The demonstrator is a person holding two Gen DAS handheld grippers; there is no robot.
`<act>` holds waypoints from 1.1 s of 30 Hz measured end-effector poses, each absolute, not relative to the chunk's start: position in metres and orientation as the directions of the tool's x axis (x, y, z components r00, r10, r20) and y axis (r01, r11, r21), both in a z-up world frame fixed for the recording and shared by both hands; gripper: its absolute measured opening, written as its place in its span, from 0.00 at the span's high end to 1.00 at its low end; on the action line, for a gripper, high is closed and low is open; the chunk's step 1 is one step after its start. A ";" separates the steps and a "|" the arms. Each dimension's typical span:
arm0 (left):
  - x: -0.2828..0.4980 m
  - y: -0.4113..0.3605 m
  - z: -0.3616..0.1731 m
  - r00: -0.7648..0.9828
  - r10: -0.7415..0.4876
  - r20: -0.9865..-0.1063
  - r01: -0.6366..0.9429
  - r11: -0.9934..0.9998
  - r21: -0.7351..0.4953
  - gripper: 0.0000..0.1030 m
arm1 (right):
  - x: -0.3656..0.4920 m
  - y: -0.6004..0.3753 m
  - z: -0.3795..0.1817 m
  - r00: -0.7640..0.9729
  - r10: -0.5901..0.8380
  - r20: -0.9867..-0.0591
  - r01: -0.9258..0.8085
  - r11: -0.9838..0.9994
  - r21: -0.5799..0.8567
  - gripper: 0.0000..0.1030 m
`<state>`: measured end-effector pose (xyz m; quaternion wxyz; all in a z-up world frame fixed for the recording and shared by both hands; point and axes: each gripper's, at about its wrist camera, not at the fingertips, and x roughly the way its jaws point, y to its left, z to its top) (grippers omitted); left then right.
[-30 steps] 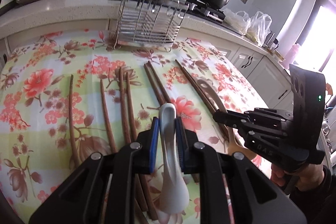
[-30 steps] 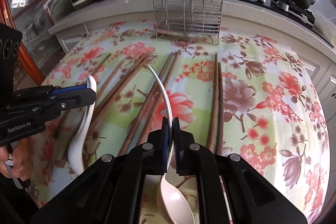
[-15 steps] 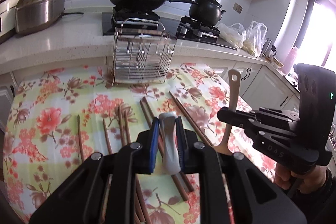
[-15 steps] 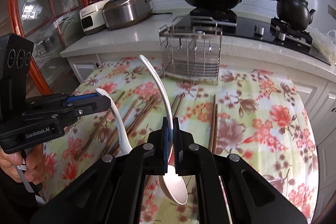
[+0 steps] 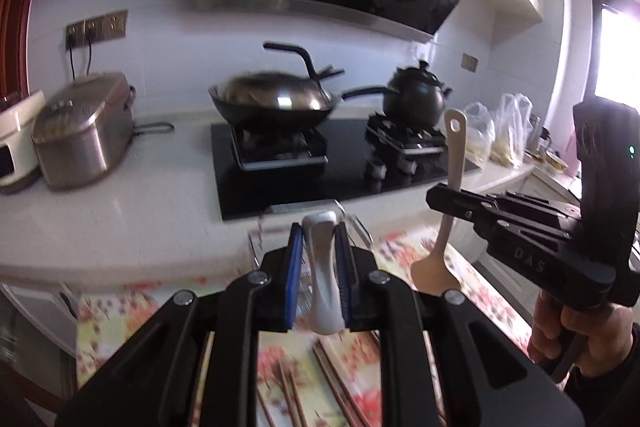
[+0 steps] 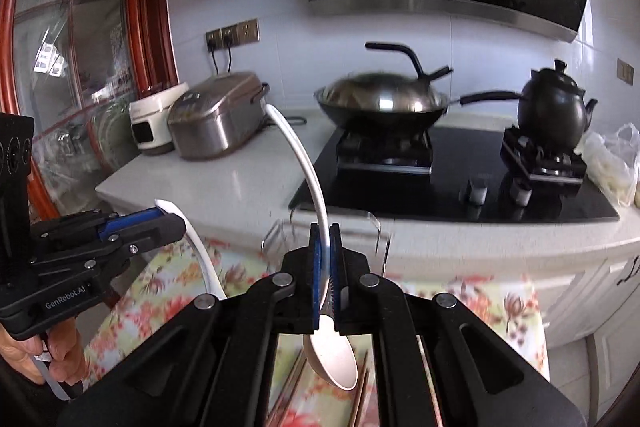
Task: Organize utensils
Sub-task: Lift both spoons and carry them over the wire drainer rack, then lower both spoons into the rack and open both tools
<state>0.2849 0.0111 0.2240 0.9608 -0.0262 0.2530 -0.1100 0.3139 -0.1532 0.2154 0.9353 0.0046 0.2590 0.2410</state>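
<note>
Aloft, left fingers [image 5: 319, 281] clamp white spoon [image 5: 324, 287], right fingers [image 6: 327, 269] clamp beige spoon [image 6: 332, 357].

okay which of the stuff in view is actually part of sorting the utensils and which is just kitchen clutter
Job: white spoon in left gripper; beige spoon in right gripper; chopsticks; rack.

Clutter: wok, kettle, rice cooker, bags.

Window [image 5: 616, 55] glare – motion blur, dark fisheye corners

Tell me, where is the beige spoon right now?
The beige spoon is clamped in the right gripper, lifted above the flowered table, bowl down and handle up. In the left wrist view it hangs right of the white spoon.
</note>
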 end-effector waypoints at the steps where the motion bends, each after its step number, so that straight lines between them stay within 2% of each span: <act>1: 0.292 0.013 0.230 0.854 -0.215 -0.473 0.190 0.977 -0.100 0.85 | 0.321 -0.152 0.220 0.756 0.450 -0.475 -0.444 0.886 0.133 0.94; 8: 0.349 0.021 0.250 0.880 -0.148 -0.451 0.131 0.989 -0.068 0.85 | 0.389 -0.147 0.221 0.766 0.448 -0.461 -0.412 0.893 0.182 0.94; 13: 0.387 0.019 0.224 0.857 -0.132 -0.499 0.106 0.991 -0.080 0.85 | 0.422 -0.139 0.190 0.738 0.452 -0.501 -0.402 0.891 0.212 0.94; 25: 0.421 0.010 0.148 0.792 -0.108 -0.601 0.078 0.994 -0.076 0.85 | 0.444 -0.137 0.136 0.728 0.453 -0.516 -0.391 0.891 0.231 0.94; 33: 0.427 0.002 0.122 0.745 -0.104 -0.659 0.083 0.995 -0.063 0.85 | 0.451 -0.136 0.109 0.688 0.410 -0.599 -0.348 0.911 0.224 0.94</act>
